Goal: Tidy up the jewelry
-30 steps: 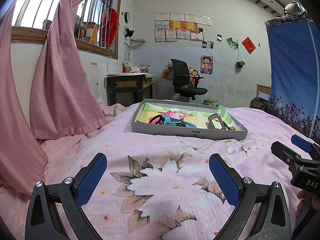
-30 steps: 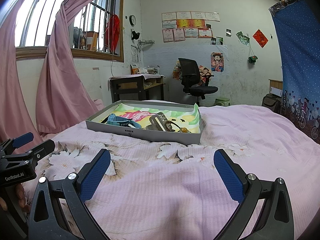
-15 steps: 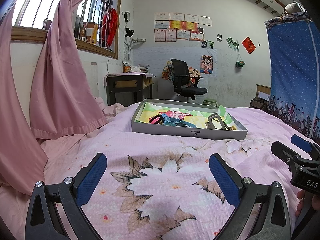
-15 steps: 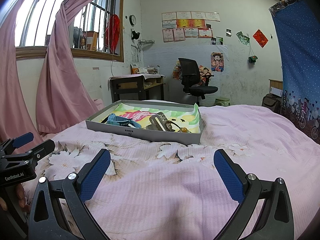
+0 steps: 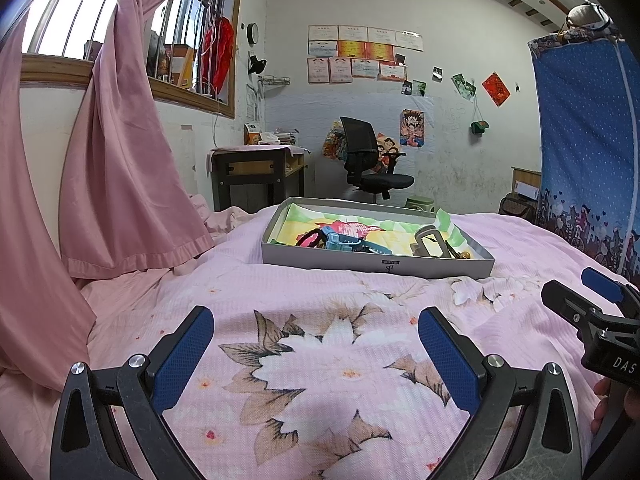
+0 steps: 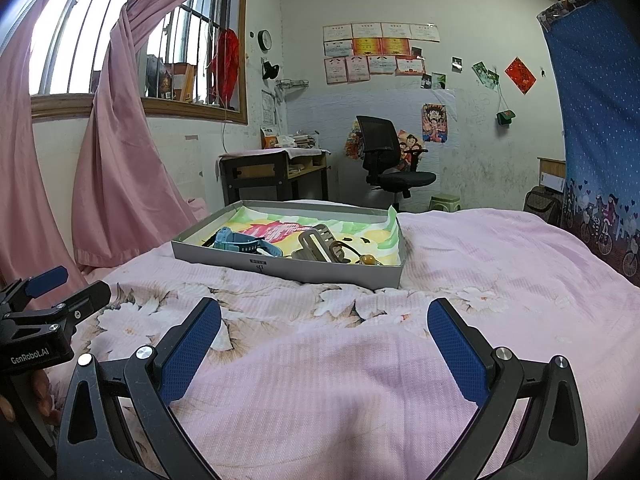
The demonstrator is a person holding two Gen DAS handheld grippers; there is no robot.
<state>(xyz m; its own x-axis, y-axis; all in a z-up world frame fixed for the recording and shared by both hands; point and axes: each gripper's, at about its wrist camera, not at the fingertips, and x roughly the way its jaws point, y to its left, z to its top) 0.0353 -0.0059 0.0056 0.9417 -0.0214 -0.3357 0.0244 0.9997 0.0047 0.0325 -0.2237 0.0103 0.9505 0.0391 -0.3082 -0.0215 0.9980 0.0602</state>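
Both claws spread, empty: left claw (image 5: 316,336), right claw (image 6: 324,328). Grey tray (image 6: 280,266): blue watch (image 6: 240,245), tan strap (image 6: 316,242).

"GenRobot.AI" on left tongs (image 6: 38,312); "DAS" on right tongs (image 5: 592,304)

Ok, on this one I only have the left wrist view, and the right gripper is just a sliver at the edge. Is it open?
Observer: Yes. The right wrist view shows the right gripper wide open over the bedspread, with nothing between its pads.
Operator: Is it at the tray?
Observer: No. The tray lies well ahead of it on the bed, and they are not touching.
Operator: What lies beside the tan buckle? It is a jumble from here.
Observer: A dark cord loop lies on the buckle's right, and an amber bead sits near the tray's front right corner.
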